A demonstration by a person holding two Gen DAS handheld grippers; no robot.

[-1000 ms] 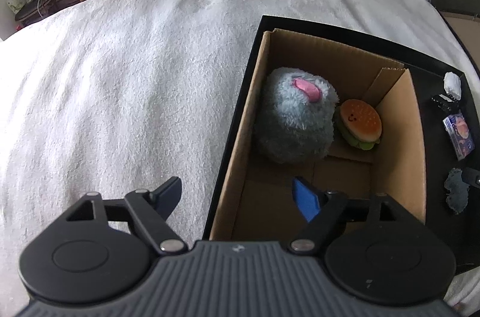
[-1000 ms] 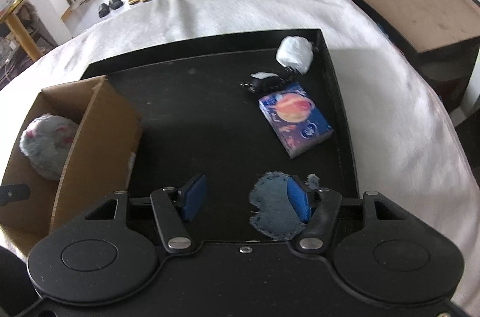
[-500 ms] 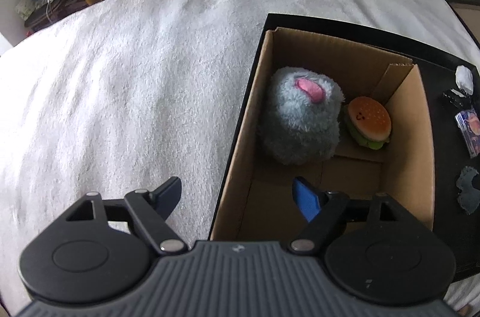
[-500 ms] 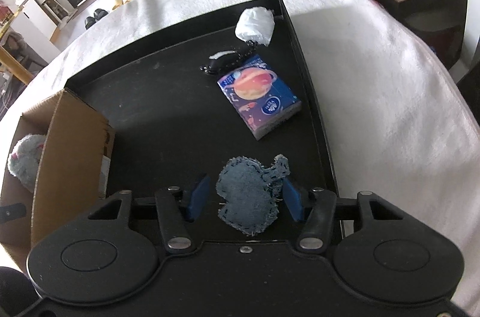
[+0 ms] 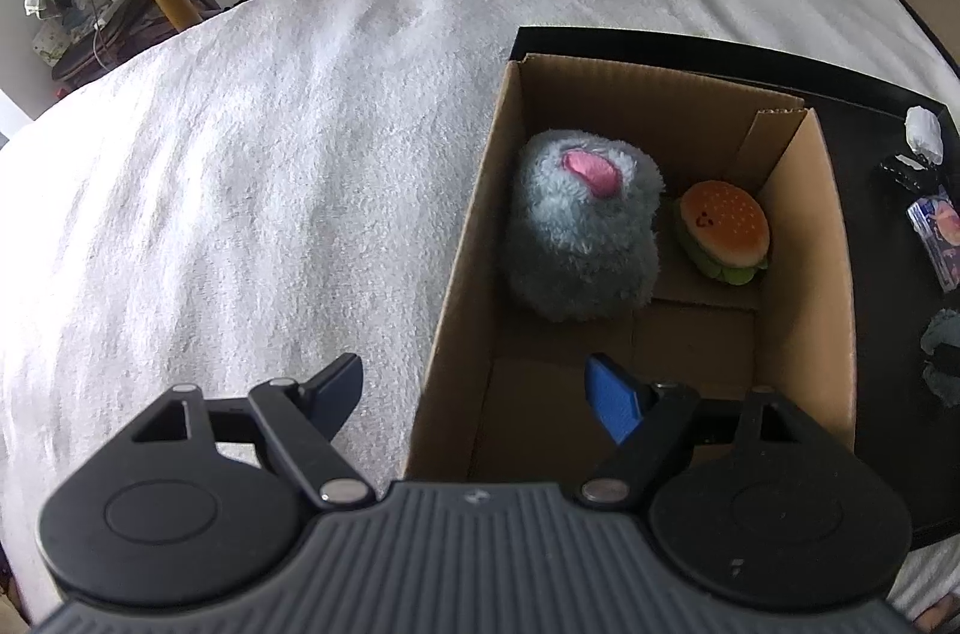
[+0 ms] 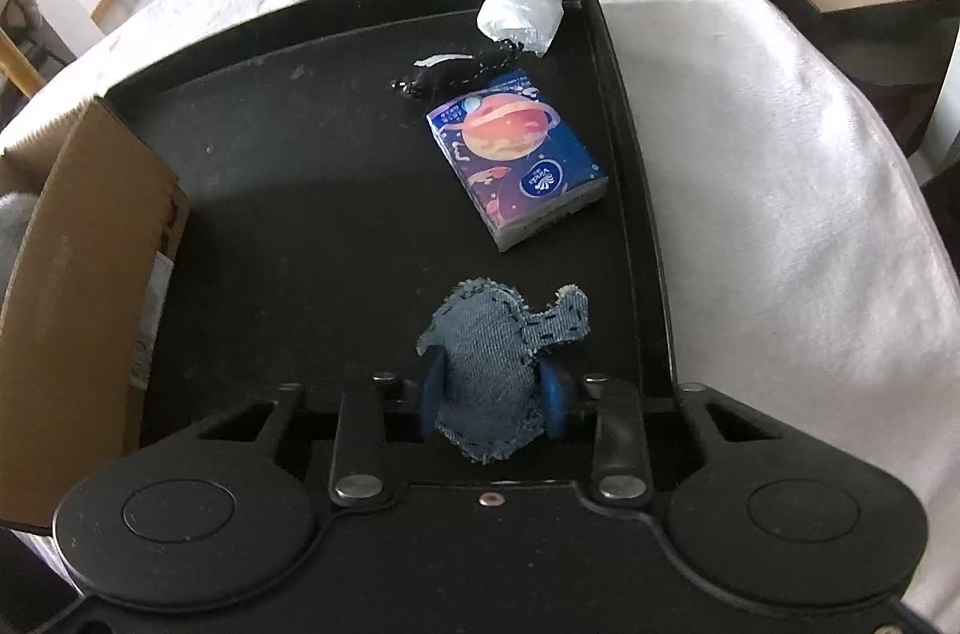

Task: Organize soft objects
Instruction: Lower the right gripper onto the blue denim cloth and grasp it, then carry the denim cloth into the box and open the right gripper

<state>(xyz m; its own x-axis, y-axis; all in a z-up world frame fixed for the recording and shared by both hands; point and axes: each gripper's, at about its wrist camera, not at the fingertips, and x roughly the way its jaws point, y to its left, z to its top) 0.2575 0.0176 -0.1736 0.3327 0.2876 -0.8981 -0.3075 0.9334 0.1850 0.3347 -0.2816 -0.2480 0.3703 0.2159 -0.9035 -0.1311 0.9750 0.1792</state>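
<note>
At six o'clock on the black tray (image 6: 336, 166), the right gripper (image 6: 492, 400) has just clamped its blue pads (image 6: 433, 394) onto the denim plush (image 6: 501, 364). A second back the jaws stood apart with the toy off to one side; they came down around it, narrowed, and now pinch its lower half, the fabric bulging between them. Pick looks secured, so next step is likely a lift and carry to the cardboard box (image 6: 90, 238) at nine o'clock.

Left gripper (image 5: 474, 394) hasn't budged: jaws wide, nothing between them, straddling the box's near-left wall, one finger over the white blanket (image 5: 240, 154), the other inside the box (image 5: 804, 274).

Materials:
- Denim plush: stitched blue twill, frayed fuzzy edge, lobed animal-like shape, squashy.
- Grey plush (image 5: 579, 232): long shaggy pile, rounded lump, pink patch on top; already in the box.
- Burger plush (image 5: 723, 229): small, smooth fabric, orange bun, green trim, leaning at the grey one's three o'clock.
- Tissue pack (image 6: 516, 166): glossy rectangular packet with planet print, at twelve o'clock from the denim toy.
- White wad (image 6: 522, 11): crumpled, at the tray's far corner, beside a small black item (image 6: 450, 76) I can't identify.
- Tray: hard, smooth, raised rim.
- Blanket: nubbly pile.
</note>
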